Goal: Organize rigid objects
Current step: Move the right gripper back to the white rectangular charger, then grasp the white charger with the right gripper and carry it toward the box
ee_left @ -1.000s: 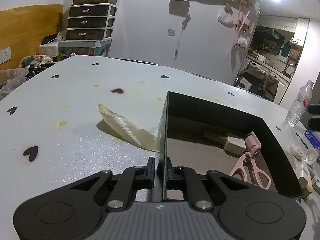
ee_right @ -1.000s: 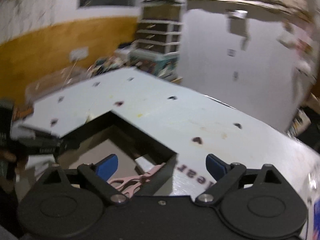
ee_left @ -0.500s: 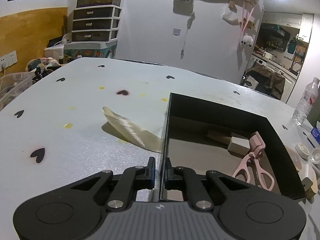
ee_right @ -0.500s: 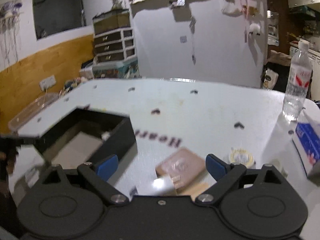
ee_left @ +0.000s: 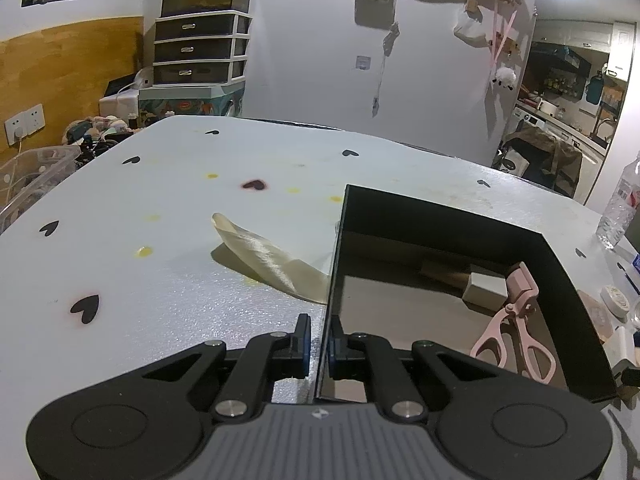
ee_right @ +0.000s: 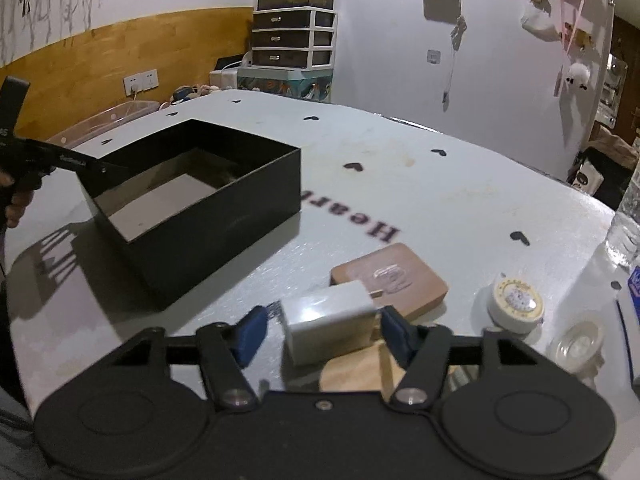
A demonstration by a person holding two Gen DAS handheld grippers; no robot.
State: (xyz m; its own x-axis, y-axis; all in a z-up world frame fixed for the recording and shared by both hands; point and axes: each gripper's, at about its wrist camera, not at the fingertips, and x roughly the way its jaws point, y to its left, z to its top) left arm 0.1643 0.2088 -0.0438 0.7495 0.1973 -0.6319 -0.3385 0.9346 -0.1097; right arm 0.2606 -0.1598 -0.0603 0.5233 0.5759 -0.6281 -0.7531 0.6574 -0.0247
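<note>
White heart-print table [ee_right: 460, 184] holds a small white blocky charger [ee_right: 328, 322]

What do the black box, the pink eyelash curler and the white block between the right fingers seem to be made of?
Black box: probably matte card, with thin straight walls and a brownish floor. Pink eyelash curler: likely plastic or coated metal, uniform pastel, slightly glossy. White block: looks like smooth hard plastic, with a soft sheen; possibly a charger. The right gripper brackets it; the grip is unclear.

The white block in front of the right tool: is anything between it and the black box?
No. The right wrist view shows only bare table between the white block and the black box.
</note>
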